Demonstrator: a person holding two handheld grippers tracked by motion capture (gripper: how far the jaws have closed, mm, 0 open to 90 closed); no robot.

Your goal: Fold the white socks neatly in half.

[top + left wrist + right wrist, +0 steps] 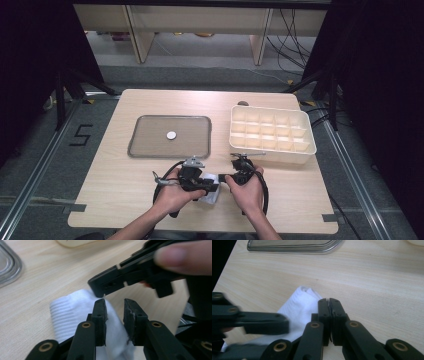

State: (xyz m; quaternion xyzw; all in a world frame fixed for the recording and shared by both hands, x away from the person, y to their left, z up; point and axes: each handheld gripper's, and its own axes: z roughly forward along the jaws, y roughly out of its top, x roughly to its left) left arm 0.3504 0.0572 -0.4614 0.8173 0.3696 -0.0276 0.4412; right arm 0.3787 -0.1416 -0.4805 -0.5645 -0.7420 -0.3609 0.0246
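Observation:
A white ribbed sock [211, 194] lies crumpled near the table's front edge, between my two hands. My left gripper [214, 185] points right at it. In the left gripper view its jaws [116, 301] stand apart, with the sock [72, 312] under and beside the left jaw and nothing pinched. My right gripper [223, 178] points left. Its jaws [329, 300] are pressed together, with their tip at the sock's [299, 307] edge. I cannot tell whether any fabric is caught. The right gripper [100, 290] also reaches in from the upper right of the left gripper view.
A grey metal tray [150, 151] with a small white disc [171, 135] on it sits at the table's middle left. A white box [272, 152] divided into several compartments stands at the right. Bare wood lies at the front left and front right.

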